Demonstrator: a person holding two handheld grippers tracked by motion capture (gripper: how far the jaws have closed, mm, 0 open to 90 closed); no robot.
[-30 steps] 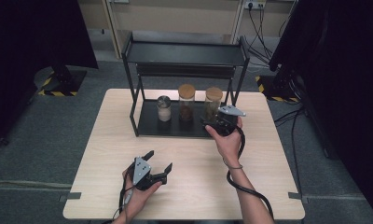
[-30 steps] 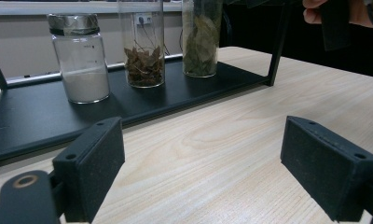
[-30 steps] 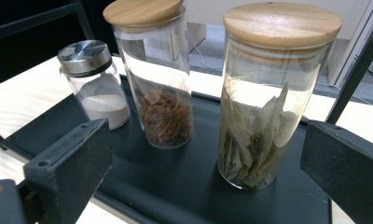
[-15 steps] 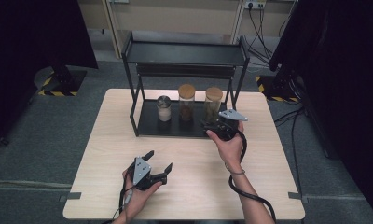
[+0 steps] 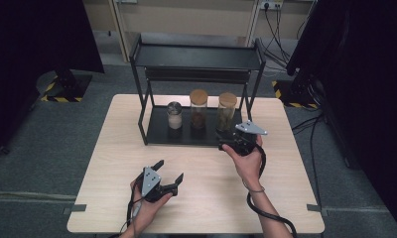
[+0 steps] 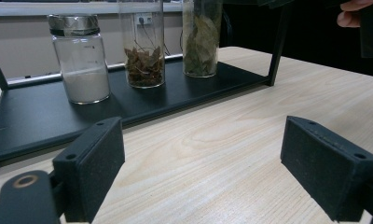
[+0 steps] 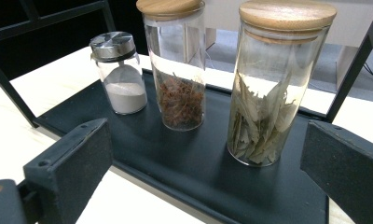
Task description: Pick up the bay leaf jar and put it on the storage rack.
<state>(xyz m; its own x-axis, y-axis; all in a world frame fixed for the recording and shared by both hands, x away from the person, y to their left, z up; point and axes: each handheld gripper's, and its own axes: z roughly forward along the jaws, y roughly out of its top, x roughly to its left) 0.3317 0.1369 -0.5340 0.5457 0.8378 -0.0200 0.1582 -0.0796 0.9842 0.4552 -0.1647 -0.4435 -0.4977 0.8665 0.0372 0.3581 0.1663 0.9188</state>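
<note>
Both claws released: right gripper (image 5: 230,144) faces the cork-lidded glass jar of pale leaves (image 7: 271,88); left gripper (image 5: 169,172) hovers over the light wooden table (image 5: 112,163).

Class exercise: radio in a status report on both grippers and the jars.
Left gripper open, low over table. Right gripper open, facing leaf jar. Three jars upright on rack's bottom shelf. Path clear.

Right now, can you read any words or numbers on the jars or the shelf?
No readable text anywhere.
The salt jar, the jar of brown dried bits and the bay leaf jar carry no labels.
The black rack and both grippers, left and right, show no markings.
</note>
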